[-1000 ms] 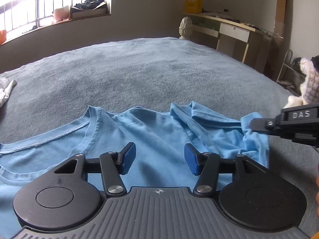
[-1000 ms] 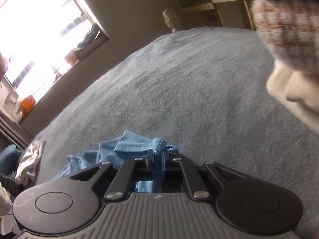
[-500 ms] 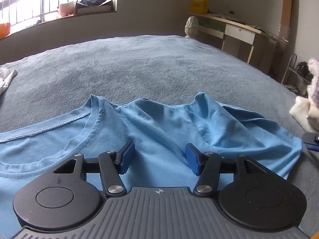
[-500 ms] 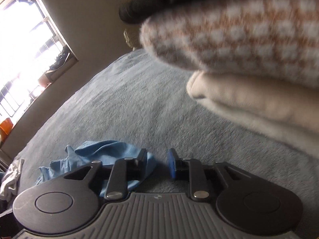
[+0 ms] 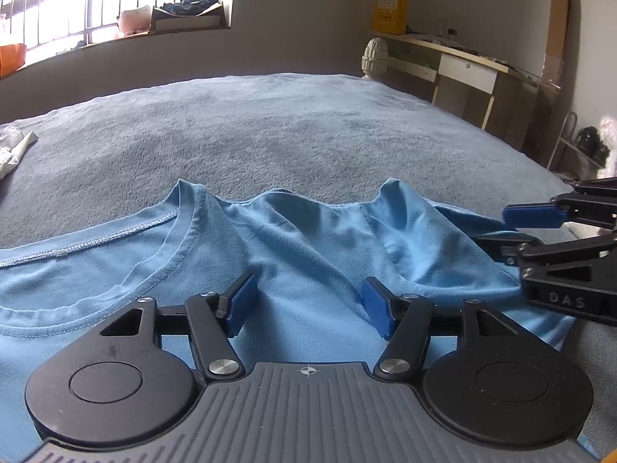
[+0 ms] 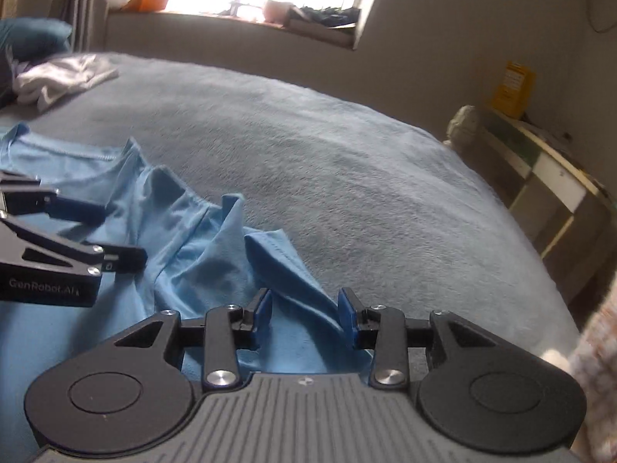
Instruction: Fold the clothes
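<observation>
A soft light-blue T-shirt lies rumpled on the bed's plush grey blanket. My left gripper hovers over its chest, jaws opening and empty; my right gripper widens astride a creased sleeve fold, pads not pressing.

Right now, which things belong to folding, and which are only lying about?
For the job:
- blue T-shirt
- left gripper, opening
- right gripper, opening

Lying about:
- pale cloth
- yellow box
- desk
</observation>
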